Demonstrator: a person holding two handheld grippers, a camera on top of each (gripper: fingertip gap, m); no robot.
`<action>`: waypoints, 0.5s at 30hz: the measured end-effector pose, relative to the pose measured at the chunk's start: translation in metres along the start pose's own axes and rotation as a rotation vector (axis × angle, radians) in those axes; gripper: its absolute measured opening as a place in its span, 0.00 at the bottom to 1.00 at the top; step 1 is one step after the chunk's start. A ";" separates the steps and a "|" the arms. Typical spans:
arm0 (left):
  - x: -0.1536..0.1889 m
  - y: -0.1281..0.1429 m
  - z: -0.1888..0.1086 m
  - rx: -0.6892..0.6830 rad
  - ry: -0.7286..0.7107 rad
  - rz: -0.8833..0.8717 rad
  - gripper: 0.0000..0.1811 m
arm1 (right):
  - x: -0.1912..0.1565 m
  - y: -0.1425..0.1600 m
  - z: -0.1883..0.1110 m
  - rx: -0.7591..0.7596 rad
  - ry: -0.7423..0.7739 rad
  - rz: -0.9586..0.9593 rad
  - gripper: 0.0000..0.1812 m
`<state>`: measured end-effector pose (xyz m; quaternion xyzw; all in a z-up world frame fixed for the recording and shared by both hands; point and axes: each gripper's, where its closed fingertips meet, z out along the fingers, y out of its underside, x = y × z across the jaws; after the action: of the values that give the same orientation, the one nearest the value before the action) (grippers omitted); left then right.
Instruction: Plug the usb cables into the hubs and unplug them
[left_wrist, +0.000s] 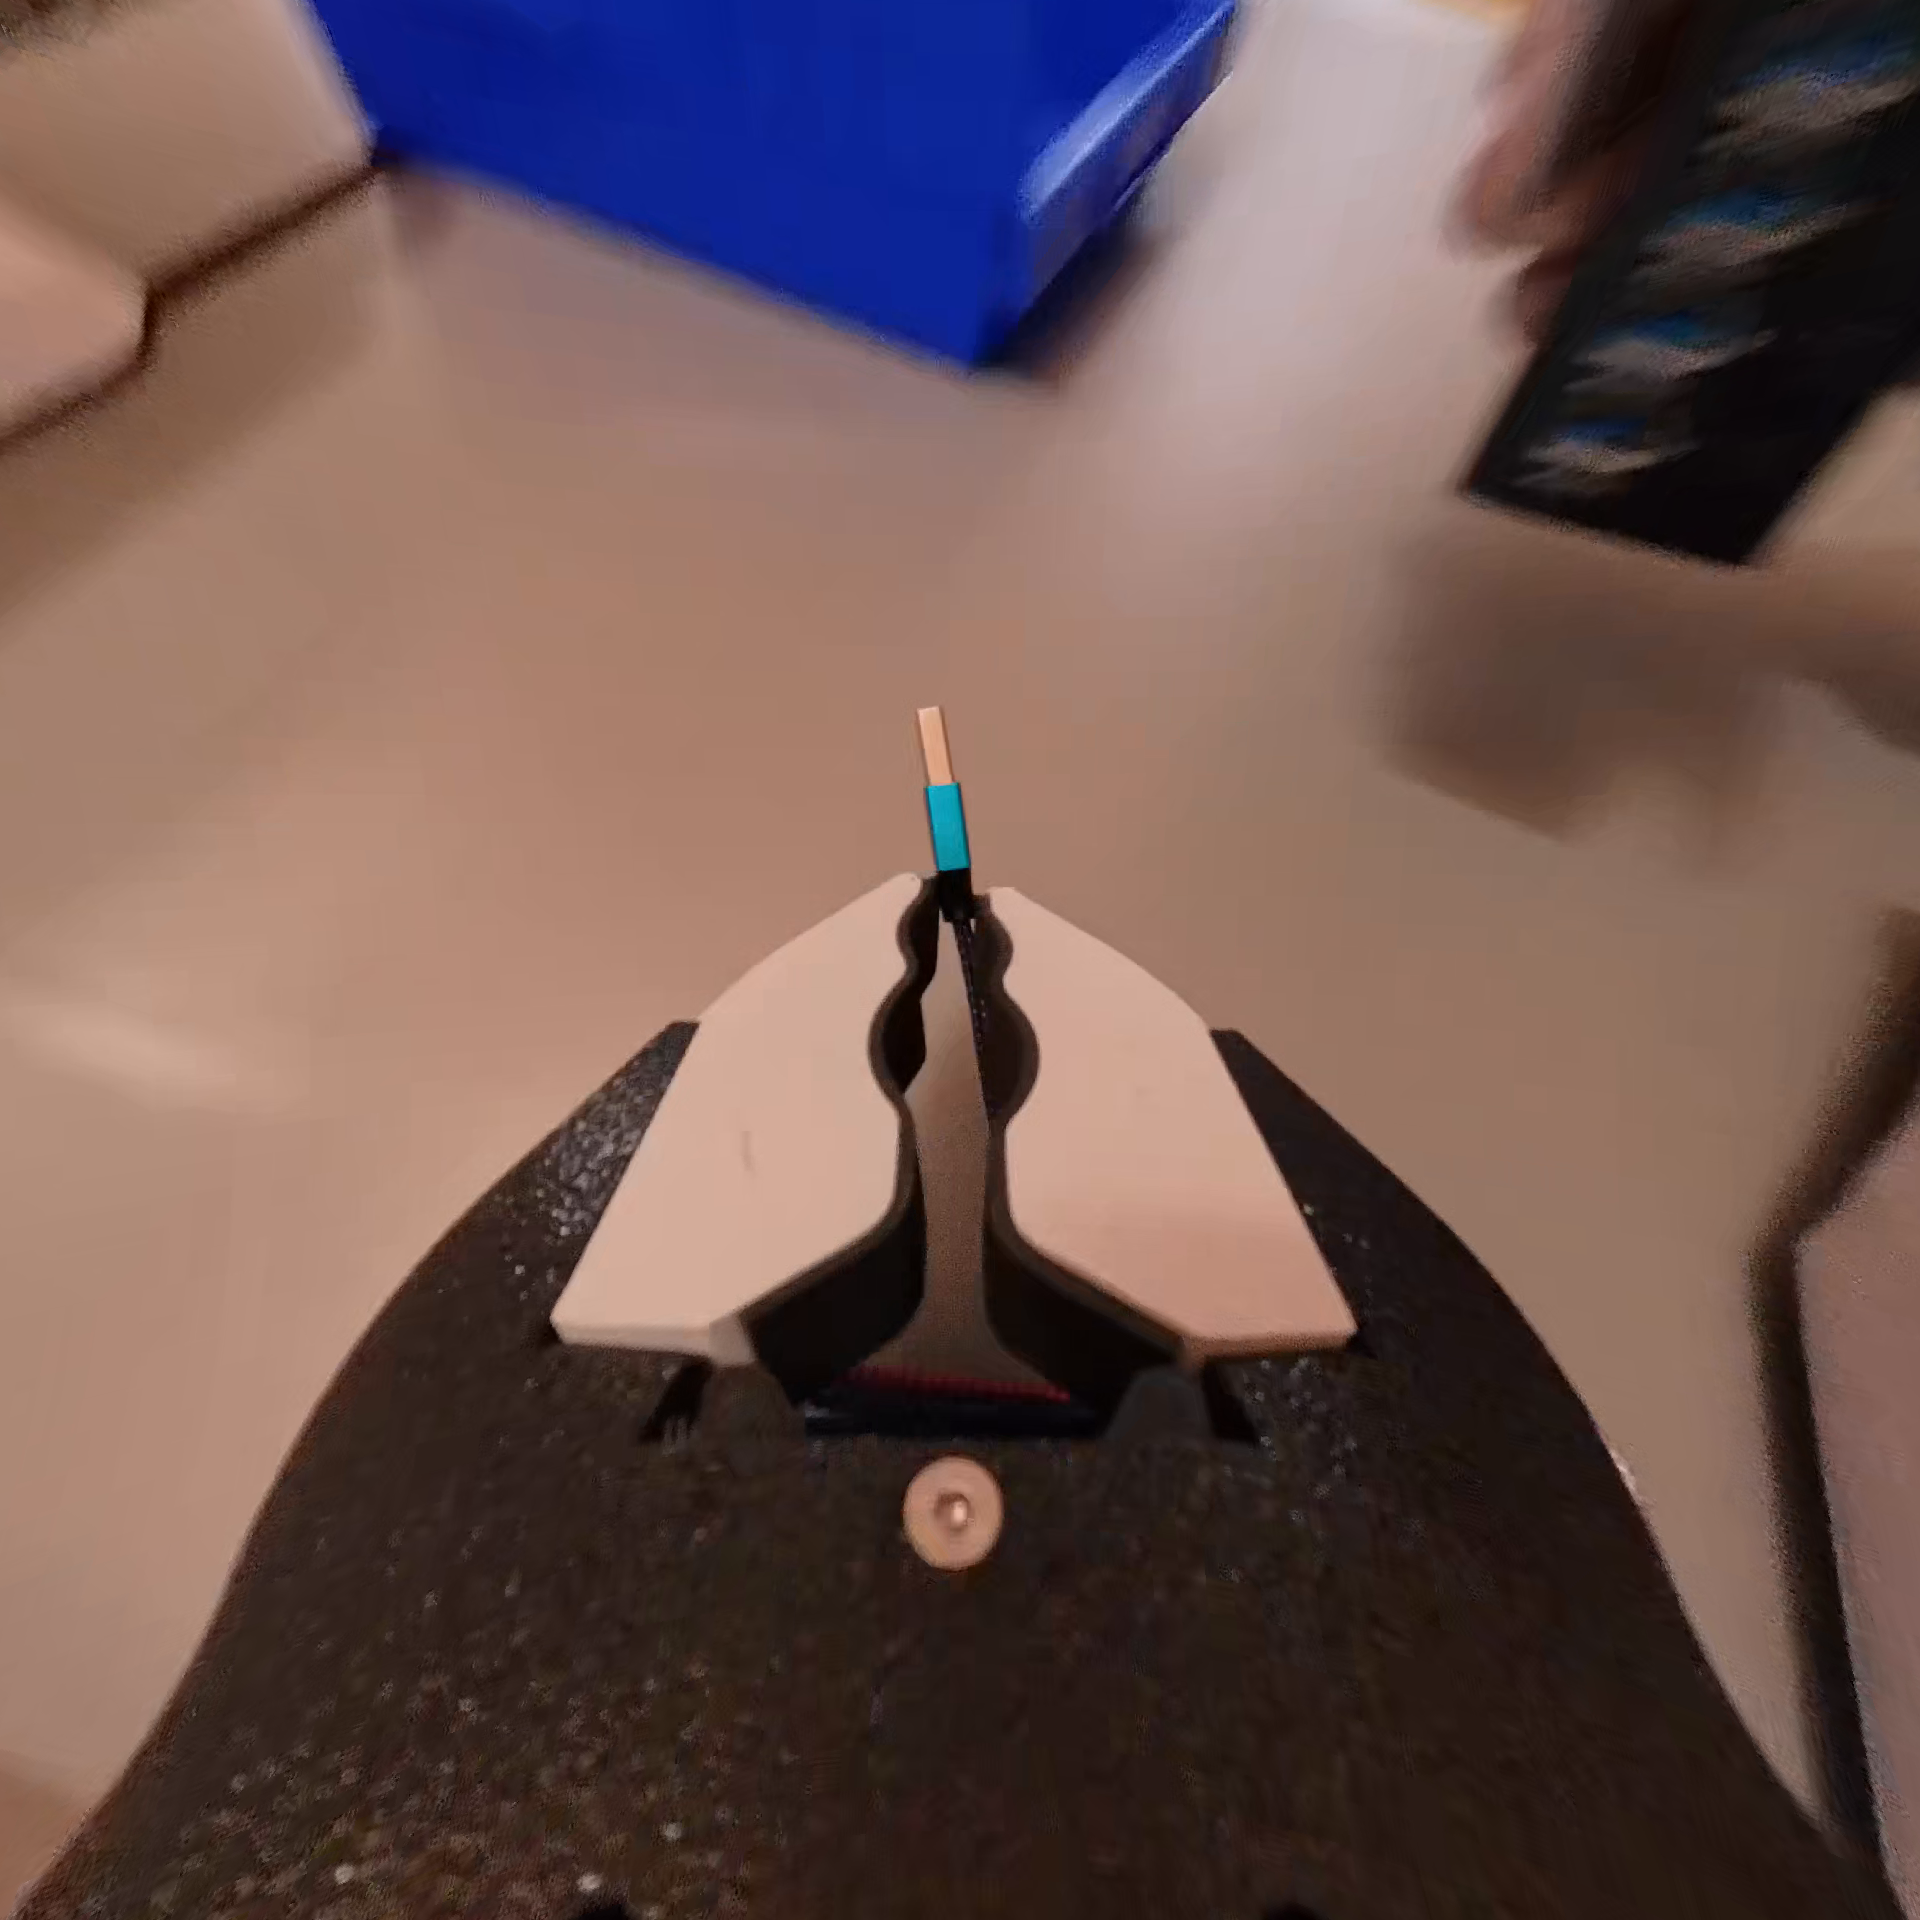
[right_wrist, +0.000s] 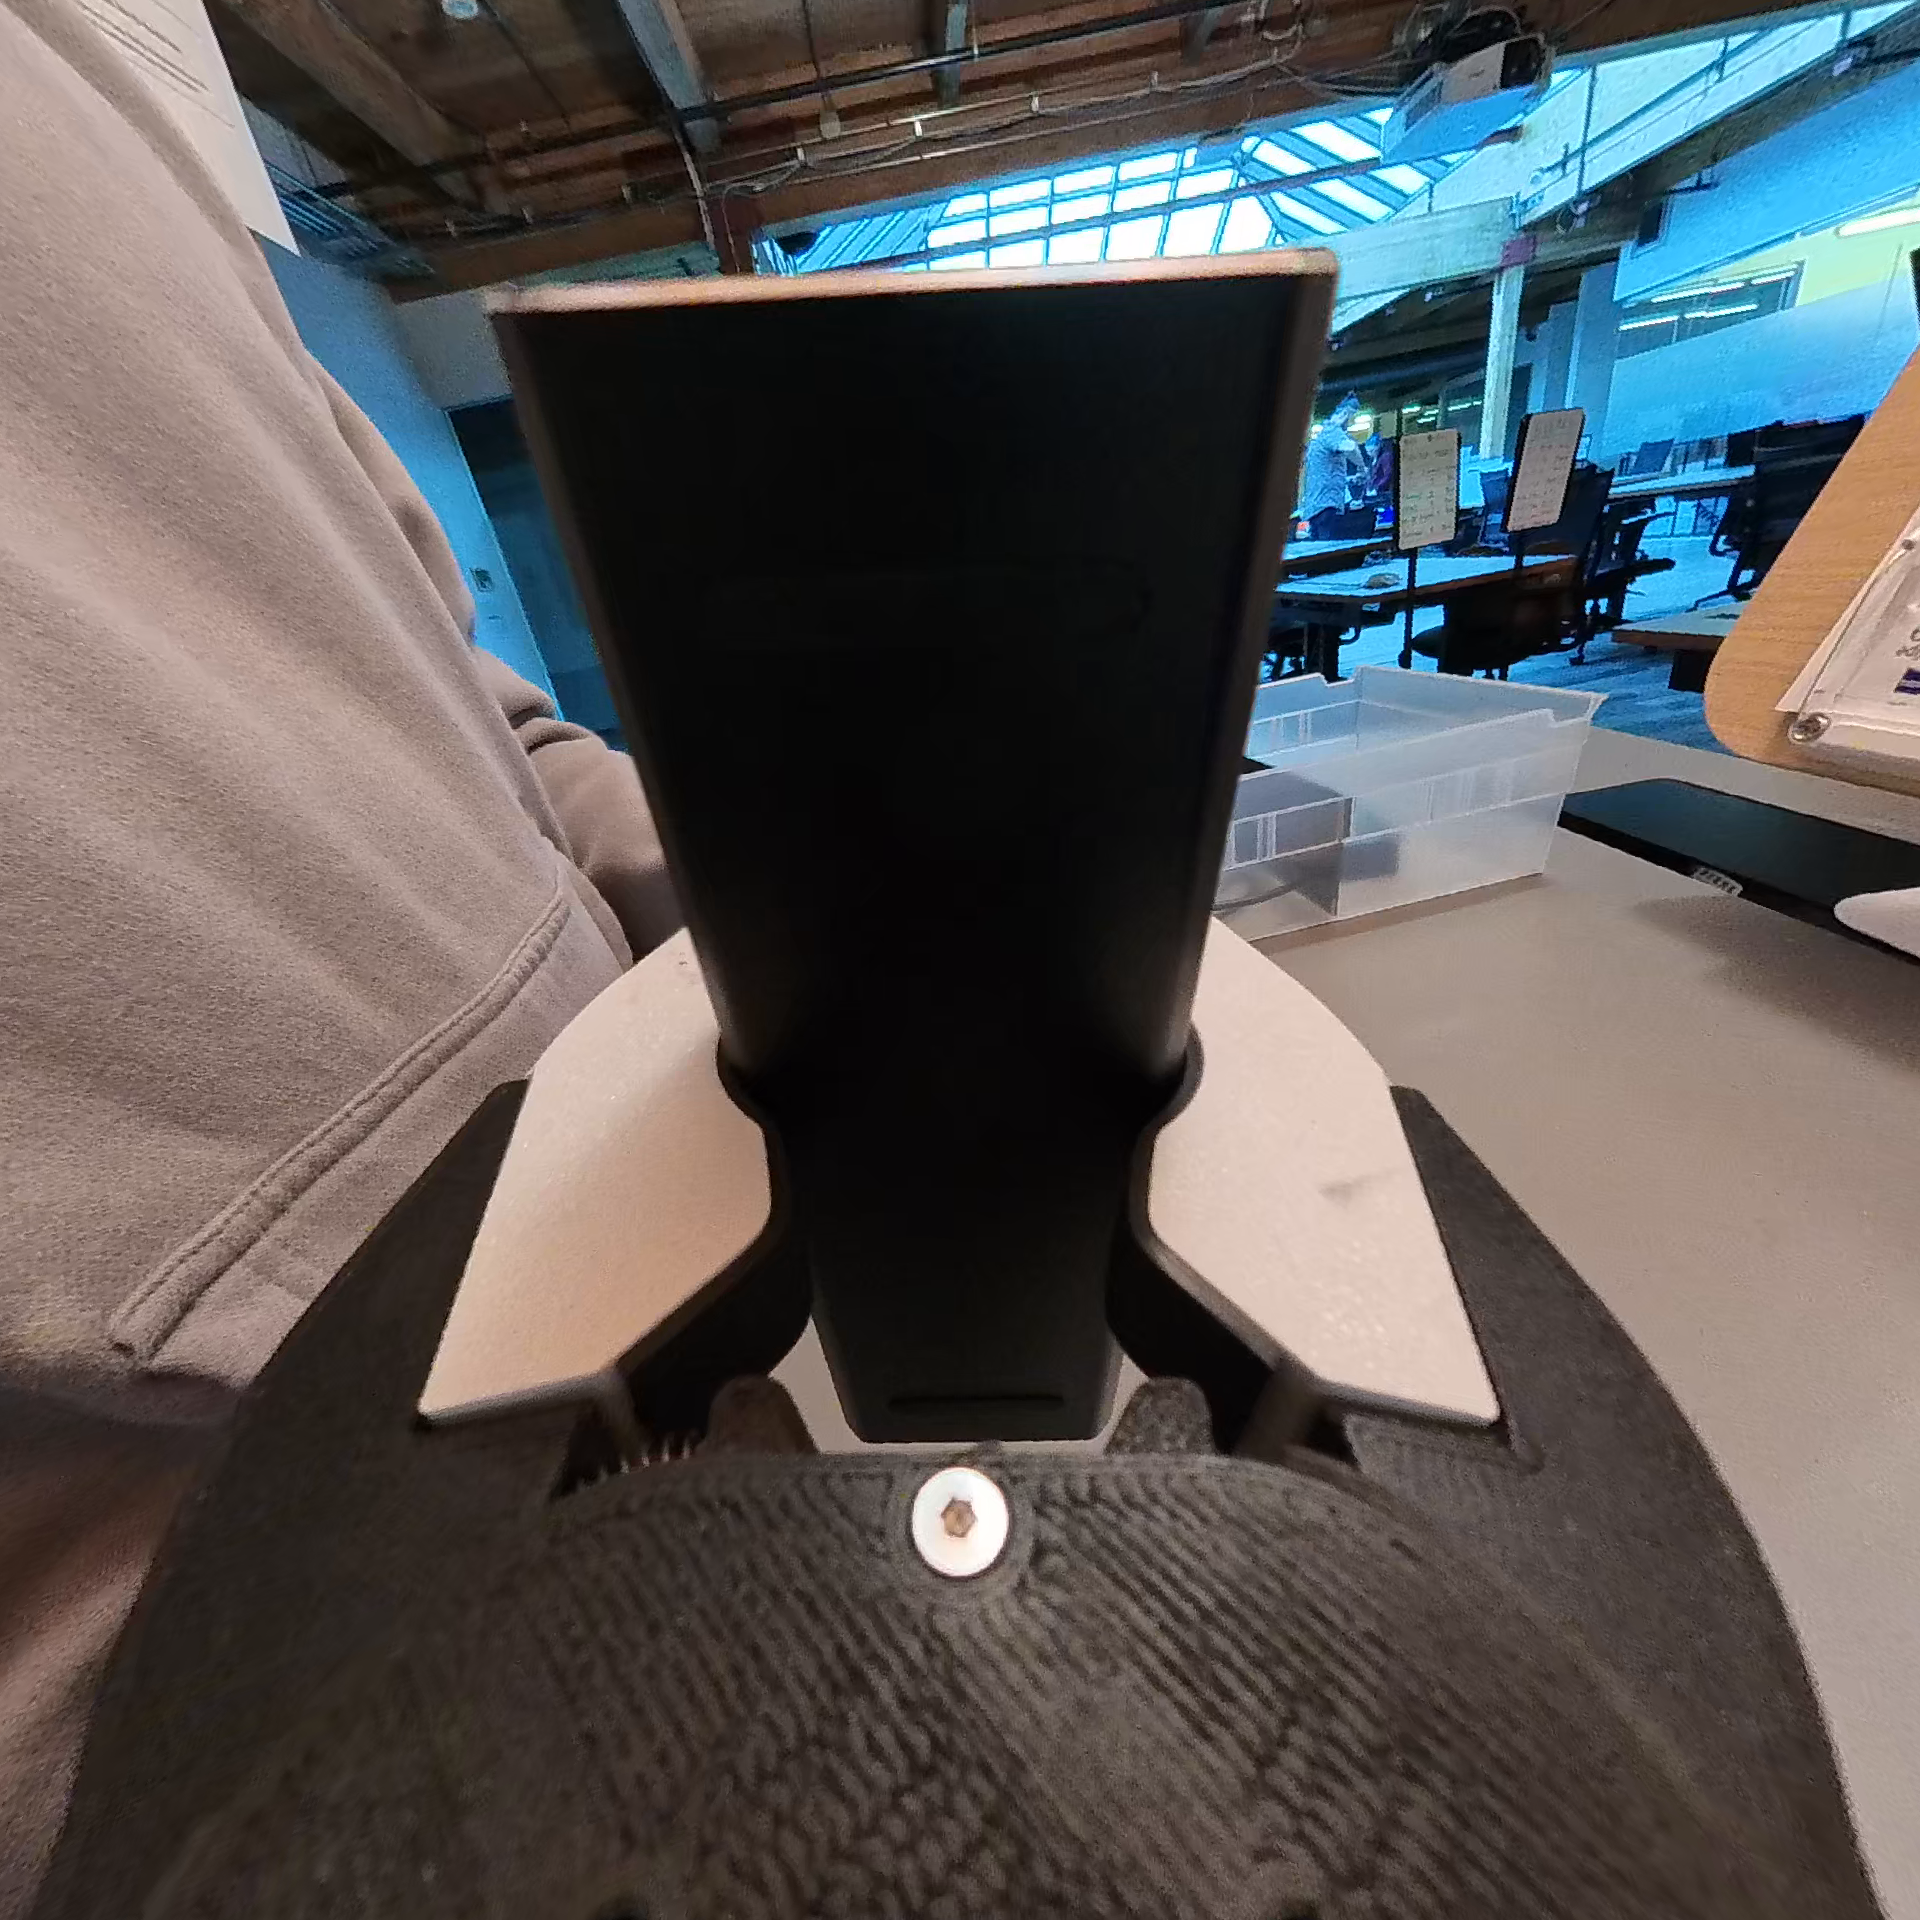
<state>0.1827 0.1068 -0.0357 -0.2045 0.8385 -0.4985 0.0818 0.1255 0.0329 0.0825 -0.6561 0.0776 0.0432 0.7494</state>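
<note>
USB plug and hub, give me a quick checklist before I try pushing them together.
1. Left gripper shut on the USB cable just behind its teal shell: ok.
2. Metal tip exposed, pointing straight ahead: ok.
3. Right gripper clamped on the black hub: ok.
4. Hub port facing the plug: cannot tell, no open port shows.
5. Plug and hub lined up: not ok, neither view shows both.

The work surface is a pale beige table (left_wrist: 644, 582). A blue box (left_wrist: 790, 156) stands on it at 12 o'clock, blurred. Overhead, exposed timber ceiling beams (right_wrist: 935, 62) carry conduit; skylights (right_wrist: 1122, 213) at 1 o'clock admit blue daylight. A clear plastic bin (right_wrist: 1423, 790) sits at 3 o'clock. Long desks (right_wrist: 1423, 582), office chairs and two whiteboards (right_wrist: 1429, 488) occupy the open hall beyond.
</note>
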 end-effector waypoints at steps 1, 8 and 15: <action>0.008 -0.012 -0.005 0.087 0.040 0.039 0.03 | 0.001 0.000 0.000 -0.002 0.006 -0.004 0.40; 0.037 -0.040 -0.031 0.300 0.235 0.070 0.03 | 0.006 0.003 0.001 -0.010 0.039 -0.016 0.40; 0.051 -0.049 -0.035 0.258 0.297 0.111 0.03 | 0.006 0.009 0.006 -0.046 0.046 -0.019 0.40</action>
<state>0.1373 0.0923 0.0270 -0.0699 0.7806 -0.6210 0.0102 0.1306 0.0393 0.0733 -0.6748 0.0876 0.0225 0.7324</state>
